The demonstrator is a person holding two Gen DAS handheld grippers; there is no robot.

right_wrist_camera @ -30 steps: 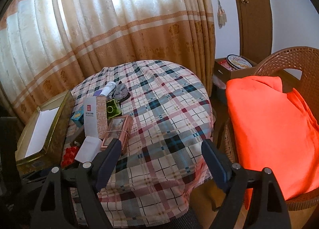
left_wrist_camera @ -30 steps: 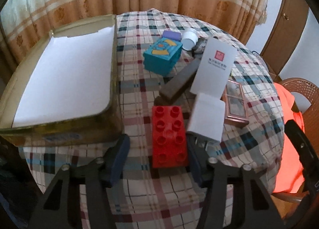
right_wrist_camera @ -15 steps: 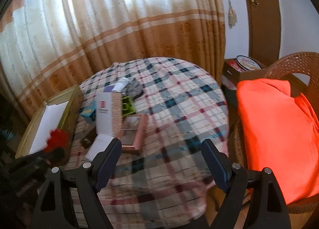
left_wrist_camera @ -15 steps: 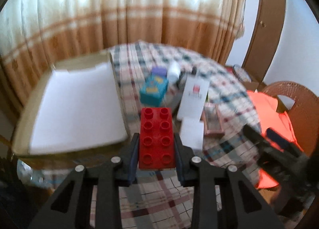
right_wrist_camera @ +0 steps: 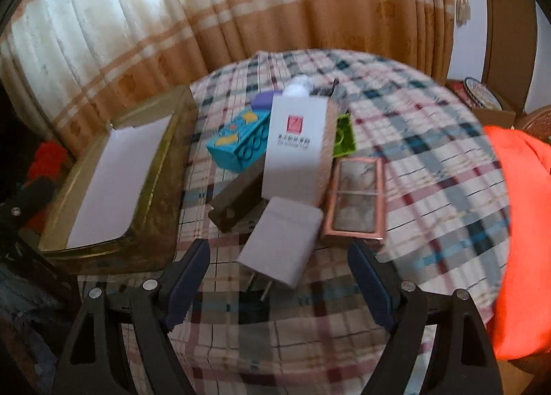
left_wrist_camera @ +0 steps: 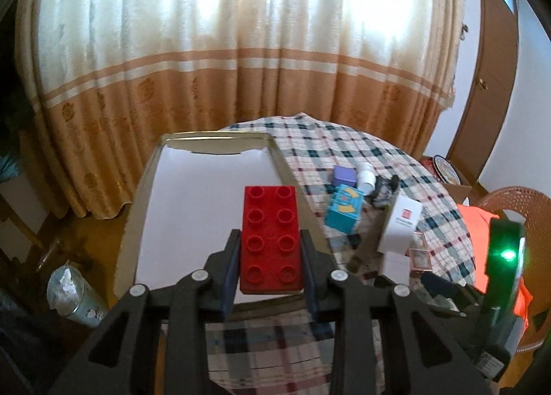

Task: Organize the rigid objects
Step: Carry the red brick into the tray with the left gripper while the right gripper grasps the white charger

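My left gripper (left_wrist_camera: 270, 257) is shut on a red eight-stud brick (left_wrist_camera: 270, 223) and holds it in the air above the front of the gold tin (left_wrist_camera: 137, 195), which is lined with white paper. My right gripper (right_wrist_camera: 277, 278) is open and empty, low over the checked table, just in front of a white charger plug (right_wrist_camera: 282, 243). Behind the plug lie a tall white box (right_wrist_camera: 298, 147), a dark brown block (right_wrist_camera: 237, 199), a pink-framed case (right_wrist_camera: 354, 199) and a teal patterned block (right_wrist_camera: 237, 140). The tin also shows at the left of the right wrist view (right_wrist_camera: 155, 188).
A purple block (left_wrist_camera: 344, 174), a white bottle (left_wrist_camera: 365, 180) and a dark object (left_wrist_camera: 384, 188) lie further back. A green piece (right_wrist_camera: 344, 135) hides behind the white box. An orange cloth (right_wrist_camera: 523, 223) covers a wicker chair at the right. Curtains hang behind the table.
My left gripper closed on the red brick, lifted it off the table and carried it left over the tin. My right gripper moved in toward the white plug and pile.
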